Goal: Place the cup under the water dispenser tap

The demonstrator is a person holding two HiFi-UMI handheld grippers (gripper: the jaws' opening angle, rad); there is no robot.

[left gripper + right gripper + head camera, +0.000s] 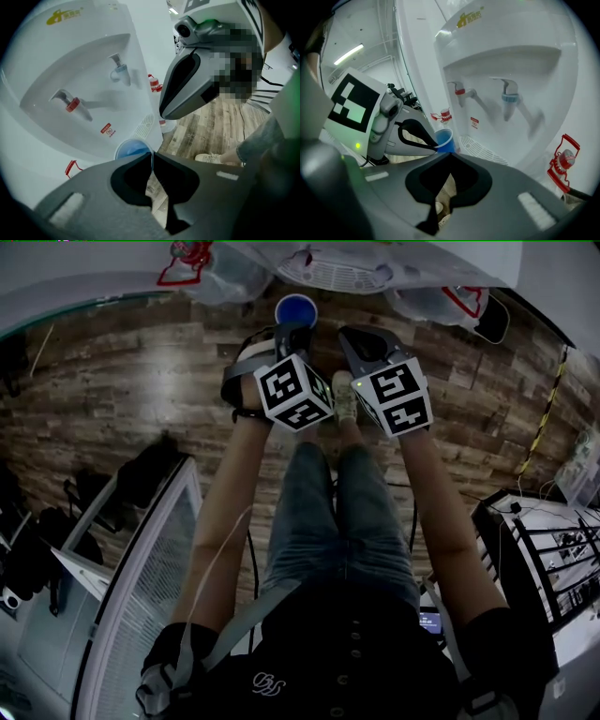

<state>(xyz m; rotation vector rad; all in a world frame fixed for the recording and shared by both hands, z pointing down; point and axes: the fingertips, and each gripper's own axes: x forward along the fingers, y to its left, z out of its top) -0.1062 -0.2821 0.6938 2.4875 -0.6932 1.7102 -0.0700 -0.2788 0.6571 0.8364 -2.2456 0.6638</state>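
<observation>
A blue cup (295,309) hangs just in front of the white water dispenser (56,56), low beside its drip grille (480,149). My left gripper (292,329) is shut on the cup's rim (132,151); in the left gripper view its jaws (152,155) meet over the thin wall. The red tap (72,104) and the blue tap (121,70) sit in the recess above the cup. My right gripper (353,336) hovers close on the cup's right, jaws shut (449,154) and nothing between them. From the right gripper view I see the cup (445,139), red tap (460,91) and blue tap (509,98).
The floor (112,381) is wood-patterned and the person's shoes (343,395) stand right before the dispenser. Red-marked fittings (562,161) flank the dispenser's base. A white glass-fronted cabinet (141,596) is at the lower left, and a table with cables (553,549) at the right.
</observation>
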